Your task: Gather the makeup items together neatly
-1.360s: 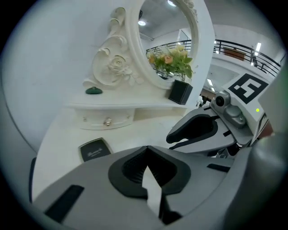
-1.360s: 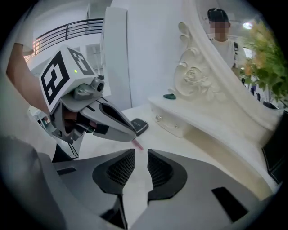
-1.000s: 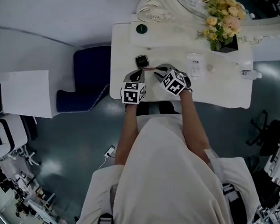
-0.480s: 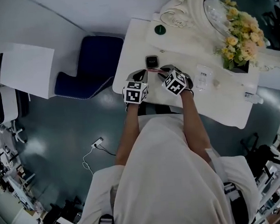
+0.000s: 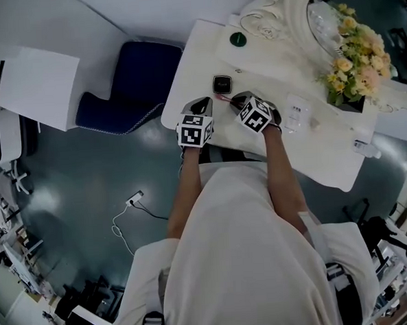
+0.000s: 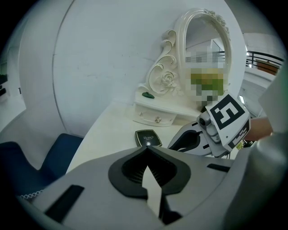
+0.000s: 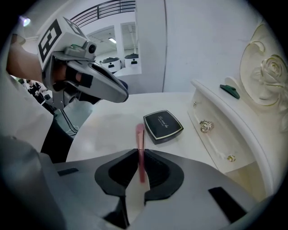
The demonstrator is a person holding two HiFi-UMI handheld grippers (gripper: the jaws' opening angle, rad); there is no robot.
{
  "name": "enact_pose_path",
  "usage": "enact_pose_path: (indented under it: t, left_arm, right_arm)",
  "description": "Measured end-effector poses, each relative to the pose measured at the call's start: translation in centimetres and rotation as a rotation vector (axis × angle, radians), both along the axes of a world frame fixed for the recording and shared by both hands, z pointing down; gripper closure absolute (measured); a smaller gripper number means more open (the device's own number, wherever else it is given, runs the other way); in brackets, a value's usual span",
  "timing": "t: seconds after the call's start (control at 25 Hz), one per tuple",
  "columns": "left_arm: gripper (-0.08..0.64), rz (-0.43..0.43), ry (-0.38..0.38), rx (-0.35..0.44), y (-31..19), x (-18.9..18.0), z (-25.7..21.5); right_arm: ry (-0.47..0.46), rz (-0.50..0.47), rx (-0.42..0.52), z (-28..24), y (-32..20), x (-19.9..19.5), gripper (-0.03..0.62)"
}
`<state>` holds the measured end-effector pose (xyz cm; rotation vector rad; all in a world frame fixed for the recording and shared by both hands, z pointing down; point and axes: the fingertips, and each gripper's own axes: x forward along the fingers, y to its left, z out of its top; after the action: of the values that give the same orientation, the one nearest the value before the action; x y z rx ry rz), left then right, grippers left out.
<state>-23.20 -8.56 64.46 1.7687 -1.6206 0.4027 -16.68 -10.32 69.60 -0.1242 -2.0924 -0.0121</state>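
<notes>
- Right gripper [image 7: 140, 152]: jaws have just been closing and now pinch a slim pink stick [image 7: 140, 134], whose tip pokes forward over the white vanity top [image 7: 101, 130].
- Black compact [image 7: 163, 125] lies flat just past the stick, near the drawer front [image 7: 217, 140].
- Left gripper [image 6: 146, 148]: jaws together, nothing between them.

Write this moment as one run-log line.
left gripper: shut, empty | right gripper: jaws have just been closing on pink stick | black compact: on white table
</notes>
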Motion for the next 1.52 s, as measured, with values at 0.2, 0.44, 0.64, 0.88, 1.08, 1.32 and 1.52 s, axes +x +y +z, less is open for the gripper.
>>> enact_pose_path:
  t: [0.2, 0.44, 0.64, 0.88, 1.08, 1.32, 1.52]
  left_arm:
    - [0.546, 0.065, 0.0, 0.014, -1.4, 1.1, 0.0]
    - [0.546, 0.199, 0.017, 0.022, -3.8, 4.0, 0.2]
    - [0.546, 0.346, 0.018, 0.041, -5.7, 8.5, -0.1]
    - [0.546, 0.521, 0.029, 0.045, -6.8, 12.8, 0.0]
    - [0.546, 0.629, 0.014, 0.043, -7.2, 14.8, 0.4]
    - [0.546, 0.679, 0.002, 0.051, -7.5, 15.4, 0.4]
    - [0.546, 0.699, 0.034, 0.039, -7.5, 15.1, 0.4]
  right_arm:
    - [-0.004, 0.028, -0.018, -0.5, 0.6, 0.8, 0.517]
    - [-0.015, 0.206, -0.015, -1.2, -0.8, 3.7, 0.517]
    - [-0.017, 0.436, 0.016, -1.7, -2.9, 8.7, 0.517]
    - [-0.085, 0.817, 0.048, -2.7, -5.9, 13.4, 0.517]
    - [-0.125, 1.073, 0.024, -2.8, -7.1, 15.2, 0.517]
    - [-0.128, 1.278, 0.012, -1.6, -7.4, 16.8, 0.517]
    - [-0.11, 1.394, -0.005, -0.3, -7.4, 17.3, 0.517]
